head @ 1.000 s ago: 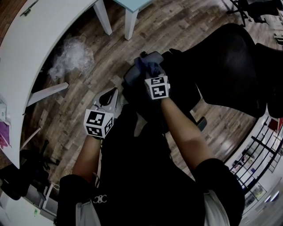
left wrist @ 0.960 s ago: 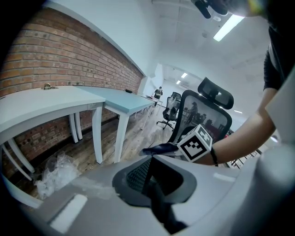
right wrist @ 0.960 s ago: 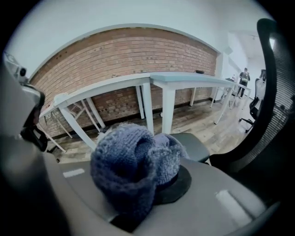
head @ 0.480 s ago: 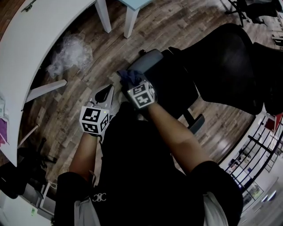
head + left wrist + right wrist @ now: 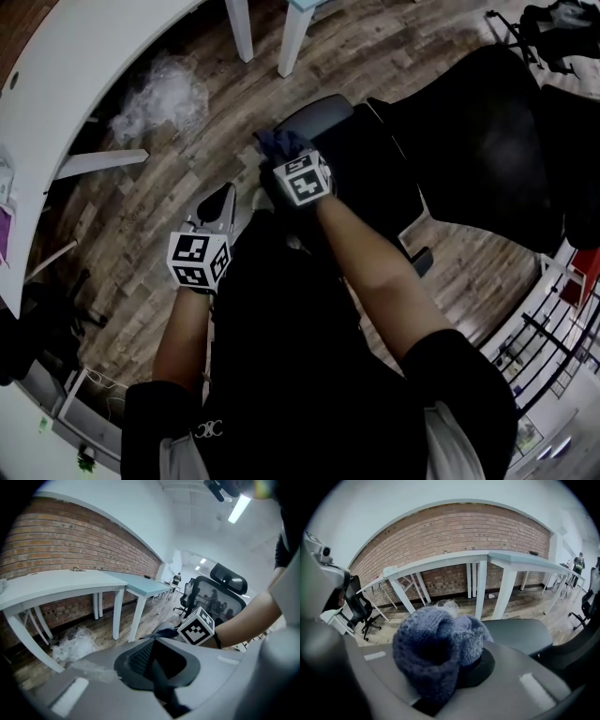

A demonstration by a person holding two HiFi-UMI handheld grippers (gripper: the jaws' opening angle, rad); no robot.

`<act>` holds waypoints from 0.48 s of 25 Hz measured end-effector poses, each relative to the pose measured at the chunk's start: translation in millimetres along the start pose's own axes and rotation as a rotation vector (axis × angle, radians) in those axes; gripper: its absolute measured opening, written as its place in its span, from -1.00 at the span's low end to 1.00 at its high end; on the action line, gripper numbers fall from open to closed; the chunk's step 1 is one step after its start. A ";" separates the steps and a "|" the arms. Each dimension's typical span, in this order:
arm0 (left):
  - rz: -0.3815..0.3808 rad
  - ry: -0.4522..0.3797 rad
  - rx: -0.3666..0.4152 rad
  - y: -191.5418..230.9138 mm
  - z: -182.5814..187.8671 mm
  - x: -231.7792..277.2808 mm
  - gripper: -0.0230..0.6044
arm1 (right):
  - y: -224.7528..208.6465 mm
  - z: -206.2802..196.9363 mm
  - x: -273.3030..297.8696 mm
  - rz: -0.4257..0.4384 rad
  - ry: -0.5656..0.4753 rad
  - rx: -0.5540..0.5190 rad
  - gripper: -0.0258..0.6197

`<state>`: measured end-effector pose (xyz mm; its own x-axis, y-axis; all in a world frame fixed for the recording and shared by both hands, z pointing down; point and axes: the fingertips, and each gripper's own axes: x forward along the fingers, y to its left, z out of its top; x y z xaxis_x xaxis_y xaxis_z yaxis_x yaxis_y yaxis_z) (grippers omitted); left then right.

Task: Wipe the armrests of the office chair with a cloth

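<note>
The right claw (image 5: 287,159) is pinched on a blue-grey knitted cloth (image 5: 279,142). In the right gripper view the cloth (image 5: 436,651) bulges out of the claw (image 5: 452,679) in two thick folds and hides the tips. From the head view, the cloth sits at the near end of the grey armrest (image 5: 325,116) of a black office chair (image 5: 487,122). The armrest pad runs away from the cloth toward 1 o'clock. In the right gripper view the same pad (image 5: 518,634) lies just beyond the cloth at 3 o'clock. Whether the cloth presses on the pad cannot be told.

The left claw (image 5: 223,200) hangs at 7 o'clock from the right one, well clear of the chair and over the wooden floor (image 5: 169,211). It points toward 1 o'clock. In the left gripper view its tips (image 5: 157,663) look pressed together with nothing between them.

A curved white worktop (image 5: 75,66) fills the 10 o'clock corner of the head view. A crumpled sheet of clear plastic (image 5: 161,98) lies on the floor beside it.
</note>
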<state>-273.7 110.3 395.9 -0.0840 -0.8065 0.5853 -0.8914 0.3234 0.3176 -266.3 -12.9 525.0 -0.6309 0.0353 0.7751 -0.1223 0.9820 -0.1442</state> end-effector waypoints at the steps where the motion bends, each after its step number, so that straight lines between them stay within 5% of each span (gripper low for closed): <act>1: 0.008 -0.007 -0.014 1.8 -2.1 -4.2 -0.91 | -0.1 0.2 -0.4 0.001 0.003 -0.008 -0.77; 12: -0.044 0.008 -0.039 74.5 -5.6 17.9 -0.91 | -9.3 25.3 16.2 0.020 0.077 -0.051 -0.77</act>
<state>-339.1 122.7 434.2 -0.0412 -0.8167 0.5756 -0.8763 0.3062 0.3718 -294.8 -26.2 523.3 -0.5716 0.0677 0.8177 -0.0693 0.9890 -0.1303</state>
